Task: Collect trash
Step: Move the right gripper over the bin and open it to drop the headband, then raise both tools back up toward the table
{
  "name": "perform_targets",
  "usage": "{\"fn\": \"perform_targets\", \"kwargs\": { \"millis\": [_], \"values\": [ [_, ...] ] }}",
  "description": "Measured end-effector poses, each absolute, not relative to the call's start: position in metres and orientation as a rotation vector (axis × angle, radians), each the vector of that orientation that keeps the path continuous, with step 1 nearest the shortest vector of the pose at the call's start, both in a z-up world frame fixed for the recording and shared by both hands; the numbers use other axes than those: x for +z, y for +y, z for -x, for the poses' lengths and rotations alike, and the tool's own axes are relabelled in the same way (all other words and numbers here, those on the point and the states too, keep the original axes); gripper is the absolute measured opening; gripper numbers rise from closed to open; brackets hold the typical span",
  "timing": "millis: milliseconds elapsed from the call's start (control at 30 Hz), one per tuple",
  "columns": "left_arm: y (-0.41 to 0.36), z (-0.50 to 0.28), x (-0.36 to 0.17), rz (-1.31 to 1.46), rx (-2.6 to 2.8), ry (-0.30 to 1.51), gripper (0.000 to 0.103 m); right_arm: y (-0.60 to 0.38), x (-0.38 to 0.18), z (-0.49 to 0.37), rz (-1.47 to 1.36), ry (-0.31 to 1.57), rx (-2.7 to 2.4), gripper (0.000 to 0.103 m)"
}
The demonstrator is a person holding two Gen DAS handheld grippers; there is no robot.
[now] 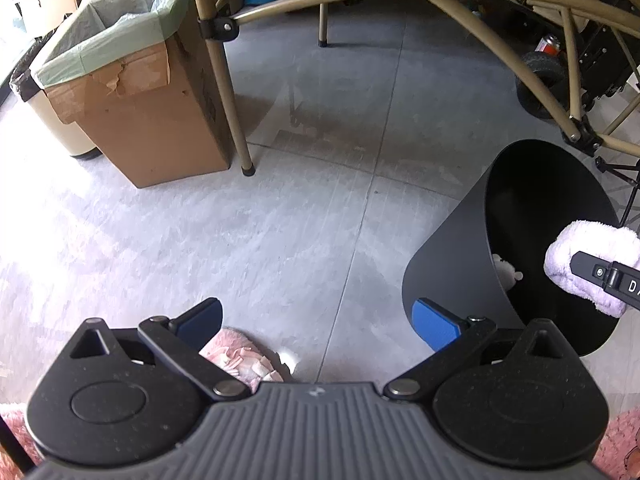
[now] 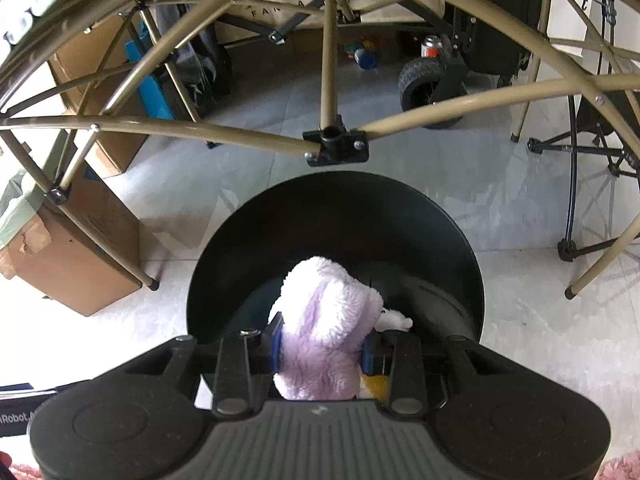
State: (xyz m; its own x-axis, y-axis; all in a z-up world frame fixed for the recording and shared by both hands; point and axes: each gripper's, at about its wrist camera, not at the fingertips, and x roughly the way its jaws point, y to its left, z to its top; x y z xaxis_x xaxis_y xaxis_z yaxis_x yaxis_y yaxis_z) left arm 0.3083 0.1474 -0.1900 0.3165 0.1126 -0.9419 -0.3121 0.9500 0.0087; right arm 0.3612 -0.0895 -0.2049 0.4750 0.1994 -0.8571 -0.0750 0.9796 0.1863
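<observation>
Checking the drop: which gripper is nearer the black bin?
Right. The right gripper holds a purple plush over the bin mouth; the left gripper hovers open beside it over floor.

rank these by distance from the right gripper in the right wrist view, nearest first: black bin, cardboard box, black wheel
1. black bin: directly below and ahead of the right gripper, which holds a purple plush toy over its mouth.
2. cardboard box: on the floor to the left.
3. black wheel: far back, upper right, behind the tan frame.
</observation>
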Motion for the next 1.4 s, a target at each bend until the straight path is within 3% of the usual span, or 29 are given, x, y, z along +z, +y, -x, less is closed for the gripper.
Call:
{"fn": "perform_targets", "kwargs": {
  "millis": [533,667,733,767,800,1400],
  "values": [
    [0.1437,-0.3092,-0.1961,0.174,0.265,1.242,0.103,-0.0877,-0.2089,-0.3657,-0.132,1.085,0.172,0.035],
    [0.1444,-0.3101,-0.1966,0.174,0.267,1.245,0.103,-0.0901,-0.2094,-0.3673,-0.153,1.100,0.160,0.048],
    [0.1444,-0.3104,-0.1968,0.171,0.265,1.244,0.103,-0.0908,-0.2103,-0.3684,-0.160,1.104,0.146,0.065],
    [0.1440,-0.3106,-0.1969,0.170,0.264,1.245,0.103,-0.0917,-0.2107,-0.3696,-0.165,1.107,0.138,0.088],
    [0.1437,-0.3106,-0.1970,0.170,0.264,1.245,0.103,-0.0929,-0.2109,-0.3701,-0.167,1.105,0.130,0.103],
    [0.1404,-0.3095,-0.1978,0.164,0.262,1.246,0.103,-0.0946,-0.2076,-0.3688,-0.149,1.076,0.116,0.103]
  ]
}}
